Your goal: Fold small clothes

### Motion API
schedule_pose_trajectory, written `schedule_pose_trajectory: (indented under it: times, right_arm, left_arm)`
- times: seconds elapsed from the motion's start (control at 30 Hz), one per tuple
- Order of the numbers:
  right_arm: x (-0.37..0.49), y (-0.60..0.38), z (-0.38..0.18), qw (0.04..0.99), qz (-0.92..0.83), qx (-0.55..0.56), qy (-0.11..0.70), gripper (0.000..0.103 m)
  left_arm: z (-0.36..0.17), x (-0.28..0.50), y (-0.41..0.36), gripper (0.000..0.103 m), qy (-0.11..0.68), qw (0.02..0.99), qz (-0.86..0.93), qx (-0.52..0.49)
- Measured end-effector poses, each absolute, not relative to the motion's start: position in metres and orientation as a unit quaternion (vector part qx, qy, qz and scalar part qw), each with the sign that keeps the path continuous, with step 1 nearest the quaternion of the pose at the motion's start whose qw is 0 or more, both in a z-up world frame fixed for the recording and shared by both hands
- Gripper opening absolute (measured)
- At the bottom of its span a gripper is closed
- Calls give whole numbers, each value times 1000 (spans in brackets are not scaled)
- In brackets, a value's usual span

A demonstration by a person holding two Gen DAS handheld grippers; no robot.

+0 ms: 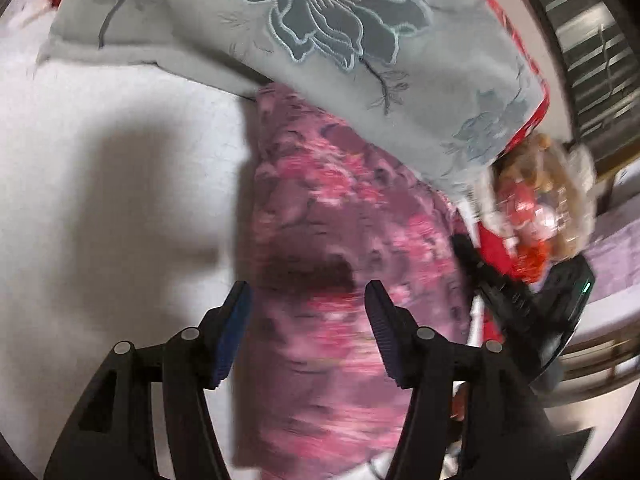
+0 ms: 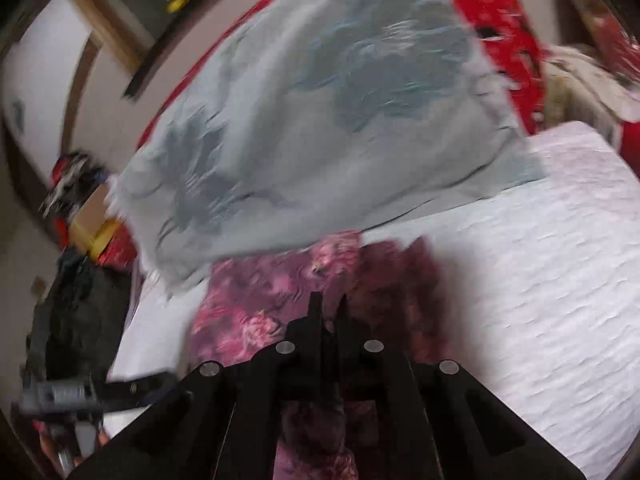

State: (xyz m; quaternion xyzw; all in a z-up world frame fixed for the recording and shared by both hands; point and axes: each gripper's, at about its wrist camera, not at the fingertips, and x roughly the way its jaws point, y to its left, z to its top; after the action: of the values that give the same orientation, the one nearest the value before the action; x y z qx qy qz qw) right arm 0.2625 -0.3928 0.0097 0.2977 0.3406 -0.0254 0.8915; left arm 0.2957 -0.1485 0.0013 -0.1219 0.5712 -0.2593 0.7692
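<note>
On the white bedsheet (image 1: 100,152), below a grey floral pillow (image 1: 280,40), lies the pink floral garment (image 1: 340,240), thin, limp and light by its look; best pinched at an edge or corner. The left gripper (image 1: 308,320) hovers over it, jaws wide and empty. The right gripper (image 2: 329,312) points forward over it, jaws nearly closed, seemingly pinching a fold of the cloth.
</note>
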Motion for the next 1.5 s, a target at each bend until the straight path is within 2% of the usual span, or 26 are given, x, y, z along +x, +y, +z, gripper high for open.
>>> schedule_pose_trajectory:
  times: [0.1, 0.17, 0.2, 0.27, 0.3, 0.33, 0.4, 0.43, 0.47, 0.5, 0.53, 0.6, 0.63, 0.73, 0.83, 0.87, 0.9, 0.93, 0.97, 1.0, 1.03, 1.13, 1.27, 1.37, 1.43, 1.5]
  right_arm:
    - [278, -399, -22, 867, -69, 268, 415, 5]
    - [264, -404, -17, 869, -52, 292, 396, 5]
    - [254, -406, -12, 871, -41, 306, 382, 11]
    - [229, -410, -4, 869, -2, 329, 370, 15]
    - [218, -411, -3, 865, 19, 337, 372, 30]
    - [202, -409, -6, 859, 46, 350, 372, 53]
    - [187, -404, -15, 851, 66, 354, 383, 67]
    - [180, -398, -24, 846, 68, 346, 400, 63]
    - [176, -394, -29, 846, 68, 327, 416, 54]
    - [172, -388, -28, 855, 59, 293, 424, 20]
    - [166, -386, -21, 864, 60, 281, 413, 13]
    - [147, -392, -6, 882, 58, 297, 361, 8]
    - [145, -396, -5, 885, 46, 301, 353, 8]
    - [155, -391, -30, 858, 9, 273, 435, 11]
    - [126, -398, -20, 864, 29, 308, 397, 21]
    - [120, -398, -22, 862, 36, 317, 394, 31]
    - [112, -397, -23, 860, 39, 322, 393, 51]
    - [105, -394, -28, 858, 35, 317, 404, 54]
    - [109, -385, -31, 853, 36, 305, 422, 51]
    - [117, -375, -30, 852, 41, 291, 433, 23]
    - [112, -371, -25, 859, 45, 277, 428, 7]
    - [87, -372, -9, 885, 47, 277, 371, 6]
    - [93, -370, -47, 859, 17, 251, 446, 7]
    - [98, -376, -14, 880, 7, 248, 405, 20]
    - [111, -383, 11, 897, 12, 260, 358, 38]
    - [132, -382, 25, 905, 17, 264, 333, 41]
  left_arm:
    - [-19, 296, -160, 60, 590, 767, -243, -68]
    - [-24, 291, -162, 60, 599, 760, -244, -58]
    - [-21, 287, -158, 60, 594, 761, -253, -60]
    - [-13, 274, -145, 60, 581, 767, -267, -56]
    - [-12, 267, -138, 60, 578, 768, -270, -55]
    - [-11, 258, -130, 60, 574, 769, -275, -60]
    - [-13, 242, -122, 65, 573, 766, -281, -71]
    - [-16, 236, -121, 66, 574, 767, -279, -73]
    - [-19, 230, -121, 67, 575, 766, -277, -73]
    - [-24, 227, -121, 67, 584, 760, -275, -71]
    - [-26, 225, -125, 67, 593, 754, -275, -70]
    - [-26, 219, -124, 68, 596, 755, -267, -60]
    - [-26, 218, -126, 69, 594, 759, -261, -48]
    - [-36, 215, -130, 71, 609, 755, -241, -30]
    - [-21, 205, -122, 70, 599, 758, -253, -46]
    - [-15, 200, -119, 70, 590, 765, -254, -38]
    - [-12, 196, -118, 70, 582, 773, -251, -29]
    - [-11, 193, -118, 70, 582, 774, -250, -24]
    - [-12, 192, -120, 70, 586, 771, -247, -21]
    - [-15, 192, -122, 70, 594, 766, -246, -20]
    - [-17, 191, -123, 70, 598, 762, -245, -22]
    - [-24, 186, -120, 70, 599, 766, -233, -15]
    - [-35, 185, -110, 70, 614, 757, -224, -10]
    - [-3, 181, -97, 69, 574, 777, -259, -29]
    - [21, 190, -98, 69, 541, 797, -266, -40]
    - [36, 205, -109, 70, 522, 810, -265, -39]
